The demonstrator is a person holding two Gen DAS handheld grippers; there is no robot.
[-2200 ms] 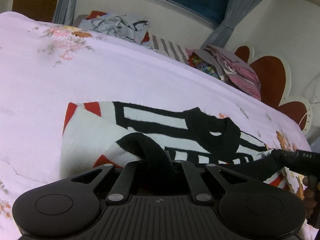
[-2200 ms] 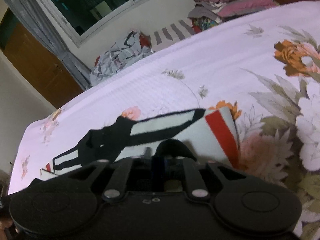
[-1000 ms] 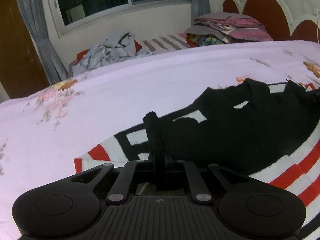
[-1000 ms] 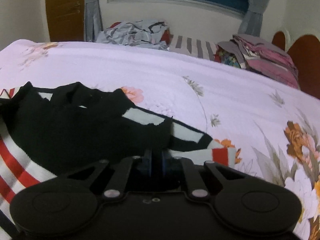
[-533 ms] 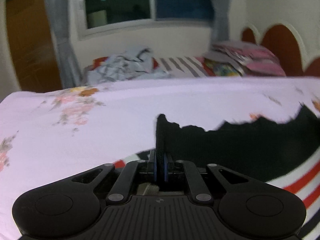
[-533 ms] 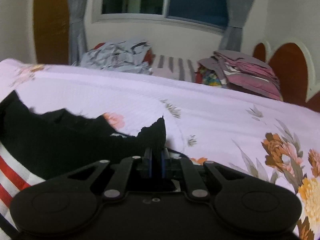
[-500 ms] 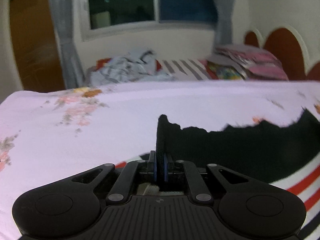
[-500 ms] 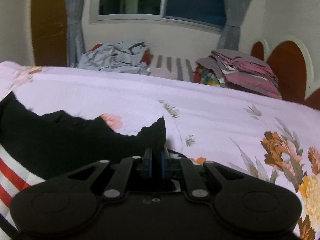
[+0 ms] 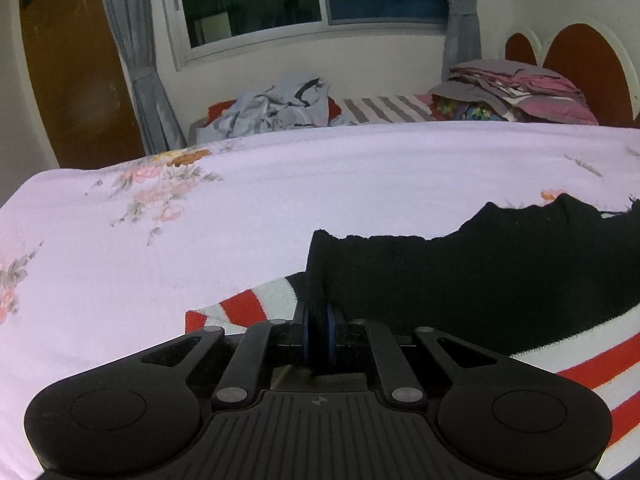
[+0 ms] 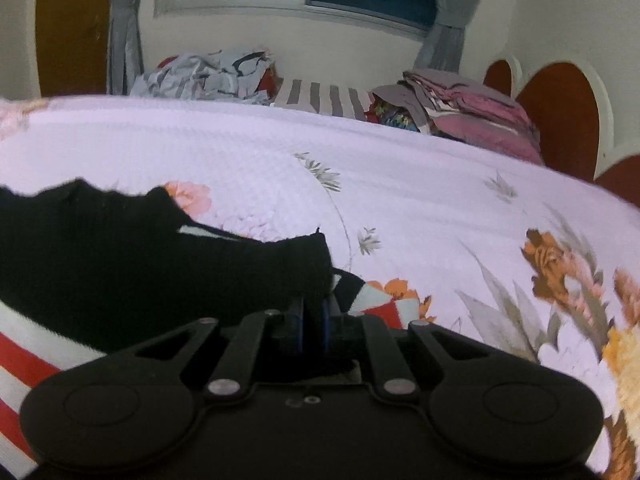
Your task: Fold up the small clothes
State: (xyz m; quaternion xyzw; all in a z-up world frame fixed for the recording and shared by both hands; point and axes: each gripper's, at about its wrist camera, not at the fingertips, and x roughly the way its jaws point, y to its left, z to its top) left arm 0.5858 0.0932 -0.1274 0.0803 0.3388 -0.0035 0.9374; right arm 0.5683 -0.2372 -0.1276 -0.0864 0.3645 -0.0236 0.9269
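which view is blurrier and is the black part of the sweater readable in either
Right wrist view: softer, smeared toward the edges; the sweater in the right claw is a flat black mass. Left wrist view: sharper, the knit shows at the left claw, the rest still dark; the window is night-dark, and fisheye bends the bed edge.

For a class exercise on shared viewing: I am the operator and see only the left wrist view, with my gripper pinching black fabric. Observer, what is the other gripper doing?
Observer: The right gripper is shut on the far corner of the same black-edged sweater.
Operator: Anything under that corner?
Observer: Yes, a striped sleeve end with a red band pokes out beneath it.
Operator: What lies to its right?
Observer: Bare bedspread printed with large orange flowers; no other clothes near there.
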